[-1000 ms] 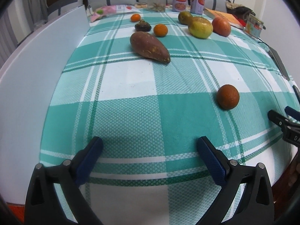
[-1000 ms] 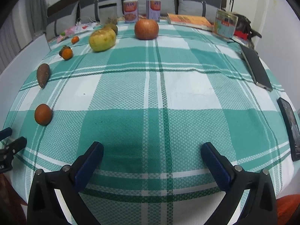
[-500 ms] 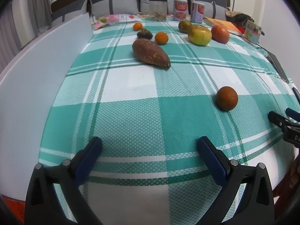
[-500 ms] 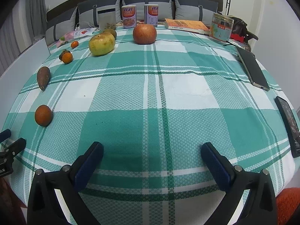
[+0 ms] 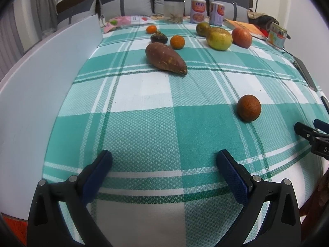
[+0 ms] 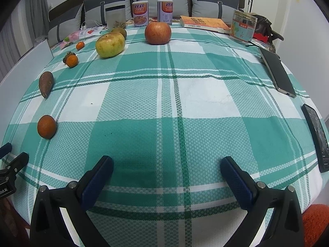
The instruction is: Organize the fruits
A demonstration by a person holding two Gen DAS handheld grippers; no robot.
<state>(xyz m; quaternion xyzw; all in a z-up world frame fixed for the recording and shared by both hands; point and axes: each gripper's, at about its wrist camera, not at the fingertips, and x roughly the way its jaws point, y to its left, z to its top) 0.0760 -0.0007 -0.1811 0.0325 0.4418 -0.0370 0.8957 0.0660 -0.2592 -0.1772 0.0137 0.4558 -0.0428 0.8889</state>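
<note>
Left tool point(image 5: 164, 162), right tool point(image 6: 167, 168) — black frames, silver rivets, blue textured pads.

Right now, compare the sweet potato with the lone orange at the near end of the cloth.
The sweet potato is long, tapered and brown-purple, lying on its side; the orange is round and rusty orange. The sweet potato looks larger and lies farther away, near the other fruit; the orange sits alone. Both rest on the checked cloth, untouched.

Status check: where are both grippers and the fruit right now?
Left gripper open, empty; right gripper open, empty. Nearest fruit, dark orange, loose on the tablecloth ahead of left. Nothing in the way.
</note>
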